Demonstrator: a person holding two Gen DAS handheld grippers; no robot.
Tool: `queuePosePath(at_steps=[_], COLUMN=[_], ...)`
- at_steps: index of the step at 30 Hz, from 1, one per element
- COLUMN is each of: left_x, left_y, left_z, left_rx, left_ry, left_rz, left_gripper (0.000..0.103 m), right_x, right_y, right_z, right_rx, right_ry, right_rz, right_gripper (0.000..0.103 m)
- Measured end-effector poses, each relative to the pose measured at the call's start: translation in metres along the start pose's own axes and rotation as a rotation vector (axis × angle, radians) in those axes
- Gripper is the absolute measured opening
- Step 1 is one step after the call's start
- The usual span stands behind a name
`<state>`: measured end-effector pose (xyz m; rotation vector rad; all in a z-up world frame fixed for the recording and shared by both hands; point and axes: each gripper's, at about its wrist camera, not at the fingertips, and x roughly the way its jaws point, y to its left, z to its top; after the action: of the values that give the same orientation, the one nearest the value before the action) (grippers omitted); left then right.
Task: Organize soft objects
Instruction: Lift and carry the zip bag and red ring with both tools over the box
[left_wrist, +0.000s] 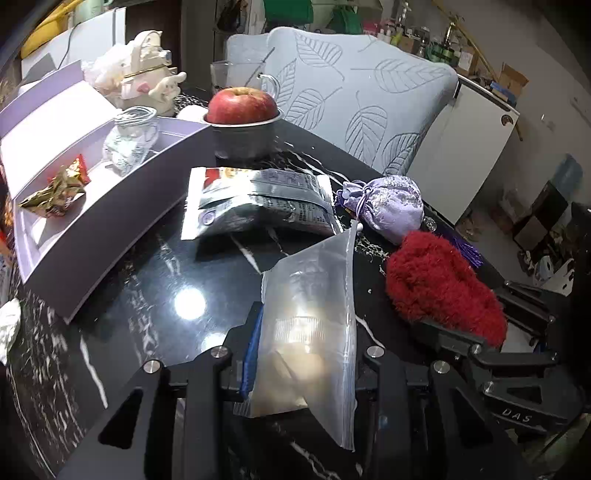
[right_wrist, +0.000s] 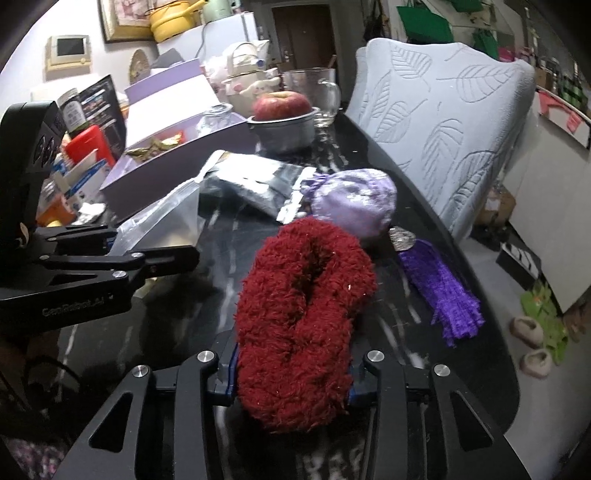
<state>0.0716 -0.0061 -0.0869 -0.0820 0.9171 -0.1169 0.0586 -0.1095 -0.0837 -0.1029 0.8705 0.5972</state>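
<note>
The left gripper (left_wrist: 303, 354) is clamped on a clear zip bag (left_wrist: 310, 306); the right gripper (right_wrist: 291, 369) is clenched on the red fuzzy sock (right_wrist: 303, 317), both low over the black table (left_wrist: 155, 280), evidently for transfer into the lavender tray (left_wrist: 110, 218).

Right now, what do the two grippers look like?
Both are matte black, angular frames with triangular cut-outs, silver round bolts and blue finger pads. The left gripper carries pale lettering on its side in the right view; the right gripper reads "DAS" in the left view.
</note>
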Motion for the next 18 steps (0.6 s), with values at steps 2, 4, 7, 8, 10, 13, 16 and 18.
queuePosePath(at_steps=[2, 4, 7, 8, 10, 13, 16, 18], left_x=[-0.006, -0.014, -0.026, -0.030, -0.041, -0.056, -0.073, -0.086], left_y=[0.002, 0.004, 0.006, 0.008, 0.012, 0.017, 0.021, 0.026], left_z=[-0.003, -0.006, -0.013, -0.015, -0.021, -0.028, -0.033, -0.035], left_rx=[-0.007, -0.014, -0.025, -0.029, -0.038, -0.047, -0.054, -0.057], left_ry=[-0.010, -0.022, -0.042, -0.047, -0.064, -0.092, -0.126, -0.155], left_rz=[0.002, 0.006, 0.015, 0.016, 0.022, 0.035, 0.051, 0.066], left_gripper=[0.034, 0.034, 0.034, 0.034, 0.034, 0.034, 0.034, 0.034], right_x=[-0.001, -0.004, -0.008, -0.010, -0.014, -0.020, -0.029, -0.034], right_y=[0.005, 0.011, 0.022, 0.025, 0.034, 0.047, 0.063, 0.073], right_z=[0.000, 0.000, -0.001, -0.001, -0.002, -0.001, 0.001, 0.004], right_rx=[0.001, -0.004, -0.021, -0.027, -0.043, -0.069, -0.112, -0.135], right_ry=[0.000, -0.004, -0.015, -0.019, -0.027, -0.042, -0.069, -0.086], right_rz=[0.017, 0.036, 0.060, 0.067, 0.084, 0.106, 0.120, 0.137], right_gripper=[0.039, 0.039, 0.039, 0.039, 0.039, 0.039, 0.039, 0.039])
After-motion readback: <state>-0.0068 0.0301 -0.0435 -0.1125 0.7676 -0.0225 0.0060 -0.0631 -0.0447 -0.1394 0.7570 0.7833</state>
